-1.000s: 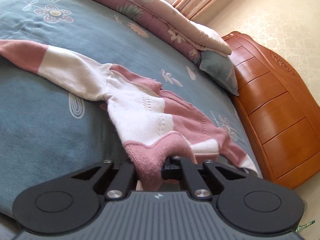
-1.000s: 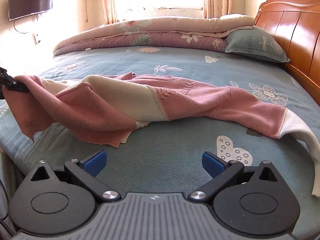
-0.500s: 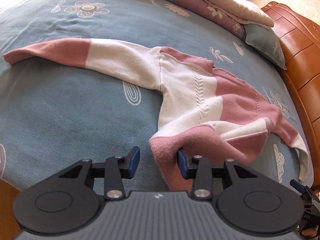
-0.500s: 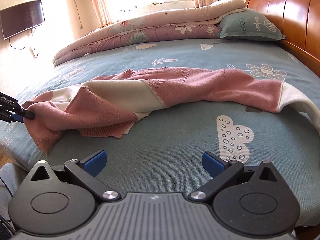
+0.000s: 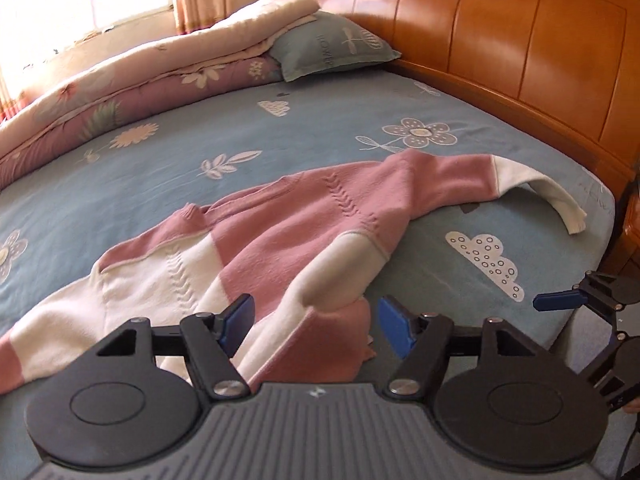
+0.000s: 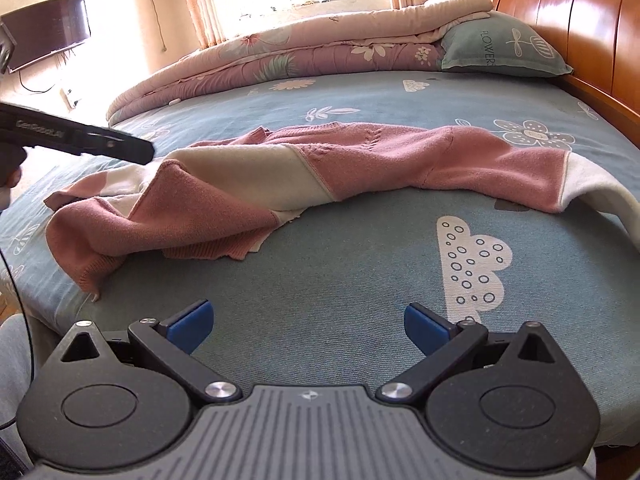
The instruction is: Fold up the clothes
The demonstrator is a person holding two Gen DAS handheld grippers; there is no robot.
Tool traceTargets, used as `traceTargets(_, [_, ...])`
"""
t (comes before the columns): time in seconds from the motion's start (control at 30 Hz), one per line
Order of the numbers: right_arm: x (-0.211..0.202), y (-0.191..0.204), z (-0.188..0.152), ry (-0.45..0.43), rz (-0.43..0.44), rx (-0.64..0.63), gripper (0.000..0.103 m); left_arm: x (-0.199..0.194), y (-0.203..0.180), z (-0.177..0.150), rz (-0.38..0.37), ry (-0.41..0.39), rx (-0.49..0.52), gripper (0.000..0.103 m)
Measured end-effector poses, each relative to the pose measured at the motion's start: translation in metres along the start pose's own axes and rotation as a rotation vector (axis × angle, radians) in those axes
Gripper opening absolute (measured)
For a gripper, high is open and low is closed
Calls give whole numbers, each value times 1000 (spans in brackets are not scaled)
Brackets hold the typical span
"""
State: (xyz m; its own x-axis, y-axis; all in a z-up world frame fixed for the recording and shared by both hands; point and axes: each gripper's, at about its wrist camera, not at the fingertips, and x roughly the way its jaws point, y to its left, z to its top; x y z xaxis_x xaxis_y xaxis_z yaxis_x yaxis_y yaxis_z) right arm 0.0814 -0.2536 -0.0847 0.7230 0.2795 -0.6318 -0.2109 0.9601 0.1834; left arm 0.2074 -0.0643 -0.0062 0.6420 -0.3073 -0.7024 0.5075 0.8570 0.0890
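The pink and white sweater (image 5: 304, 236) lies rumpled near the bed's (image 6: 320, 340) front edge. The left tongs (image 5: 316, 320) have just been opening, spread above its hem and pinching nothing; the right tongs (image 6: 306, 322) hover spread over bare sheet. Next, I'd judge, comes gripping a sleeve to fold inward.

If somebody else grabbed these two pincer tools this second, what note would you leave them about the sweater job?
Left gripper: jaws have just been opening, now open; the sweater's hem lies between them, unpinched.
Right gripper: open, empty, hovering over bare blue flowered bedsheet.
Pink-and-white knitted sweater: rumpled across the bed, bottom corner flopped over itself, one sleeve trailing toward the wooden headboard, the other toward the opposite side.
Done: sweater dropped on the bed; no tidy fold yet.
Left: flatten it, fold both sleeves in, then fold the body.
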Motion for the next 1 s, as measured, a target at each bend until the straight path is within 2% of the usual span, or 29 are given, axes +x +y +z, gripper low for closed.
traceTargets(0.13, [-3,-4,-4,6,-25,-8,103,55,-40,15,80,54,156,70])
traceTargets(0.27, [-2,-12,-6,18,-48,-3,103,95,-43,14,126,139,218,70])
traceTargets(0.33, [0,-16,-7,25,-60,0,103,102,-30,16,168,139,205,70])
traceTargets(0.5, [8,-28,-3,27,-69,25,103,116,25,31,204,134,142,72])
traceTargets(0.67, [20,-33,1,40,-68,43,103,156,72,41,177,176,36,74])
traceTargets(0.73, [24,-32,1,47,-61,48,103,166,85,39,141,179,-58,76])
traceTargets(0.77, [25,-32,0,52,-51,51,103,166,88,38,128,182,-89,76])
traceTargets(0.83, [27,-30,-1,55,-31,53,103,158,88,36,115,170,-85,76])
traceTargets(1.0, [32,-25,1,54,31,62,103,114,79,37,120,112,-19,72])
